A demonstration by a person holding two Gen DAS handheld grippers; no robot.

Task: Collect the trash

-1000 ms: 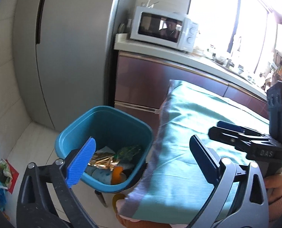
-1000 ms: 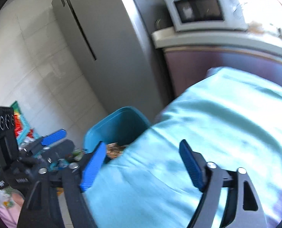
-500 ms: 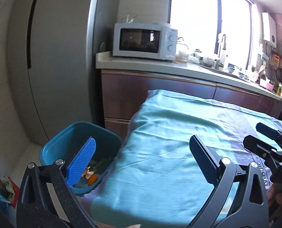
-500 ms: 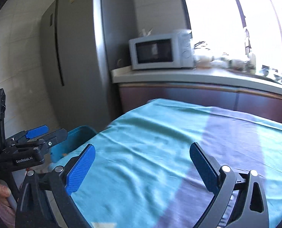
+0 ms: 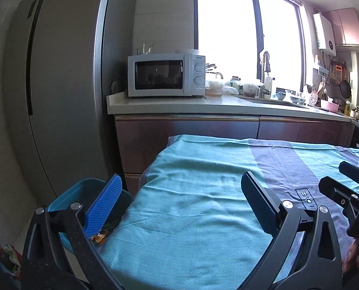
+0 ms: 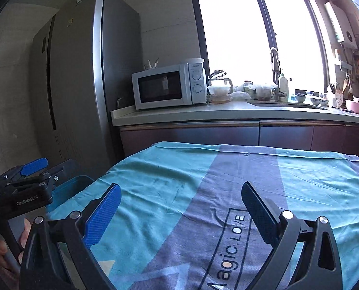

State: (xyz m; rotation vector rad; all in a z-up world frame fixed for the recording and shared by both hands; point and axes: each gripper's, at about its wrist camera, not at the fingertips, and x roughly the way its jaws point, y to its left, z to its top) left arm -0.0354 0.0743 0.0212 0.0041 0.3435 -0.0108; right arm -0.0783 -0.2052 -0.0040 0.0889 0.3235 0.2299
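A blue trash bin (image 5: 65, 198) stands on the floor at the table's left end, mostly hidden behind my left gripper's finger; a bit of orange and green trash (image 5: 100, 235) shows inside. The bin also shows in the right wrist view (image 6: 68, 188). My left gripper (image 5: 179, 203) is open and empty above the teal and grey tablecloth (image 5: 203, 193). My right gripper (image 6: 179, 207) is open and empty over the same cloth (image 6: 203, 181). Each gripper shows at the edge of the other's view. No trash shows on the cloth.
A tall grey fridge (image 5: 58, 96) stands at the left. A counter (image 5: 203, 104) behind the table carries a white microwave (image 5: 166, 75), jars, a sink and dishes. Colourful litter (image 5: 3, 253) lies on the floor at the lower left.
Both grippers have tilted up and drawn back from the bin. The views now look level over the table toward the counter and window. Both stay open and empty.
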